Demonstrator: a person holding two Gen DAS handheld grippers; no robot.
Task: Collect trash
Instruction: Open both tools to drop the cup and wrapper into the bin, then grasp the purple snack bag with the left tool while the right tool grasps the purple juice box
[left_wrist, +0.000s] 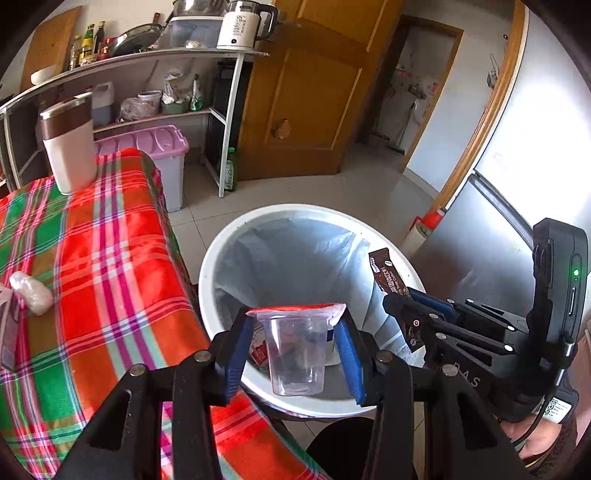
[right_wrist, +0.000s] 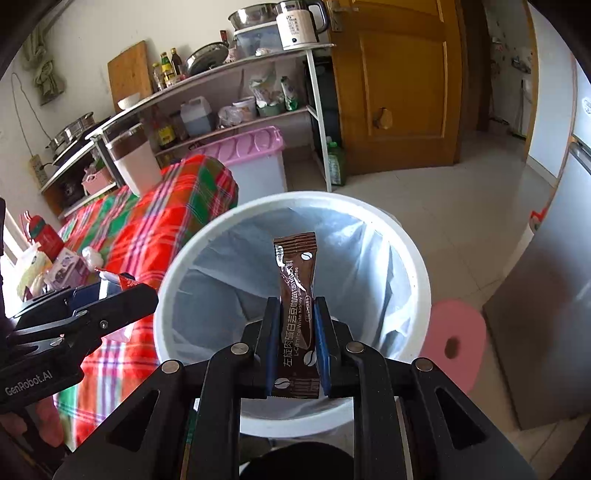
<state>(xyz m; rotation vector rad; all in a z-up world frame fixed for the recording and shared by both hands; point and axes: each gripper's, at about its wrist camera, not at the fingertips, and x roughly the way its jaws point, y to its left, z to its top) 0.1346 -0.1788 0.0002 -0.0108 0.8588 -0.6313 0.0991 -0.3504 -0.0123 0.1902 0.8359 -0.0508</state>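
Clear plastic cup (left_wrist: 295, 356): transparent, tapered, with a red-edged foil lid partly peeled at its rim; held over the near edge of the bin.
Coffee sachet (right_wrist: 297, 317): slim brown stick pack with white print and coffee-bean marks, standing upright over the bin's mouth.
Left gripper (left_wrist: 295, 347): fingers partly open and closed on the clear plastic cup, one blue pad on each side just under the rim.
Right gripper (right_wrist: 295, 347): fingers closed almost together, pinching the coffee sachet along its lower half.
Trash bin (right_wrist: 406, 243): round and white, lined with a pale translucent bag, standing on the tiled floor just beside the desk.
Bin contents: a red-and-white wrapper shows at the bottom in the left wrist view; the rest is hidden behind the cup.
Desk (left_wrist: 110, 258): covered in red, green and white plaid cloth; a white-and-brown tumbler (left_wrist: 68, 144) stands at its far end.
Hard to make out: a small white wad (left_wrist: 31, 291) on the cloth; a box at the left edge is cut off.
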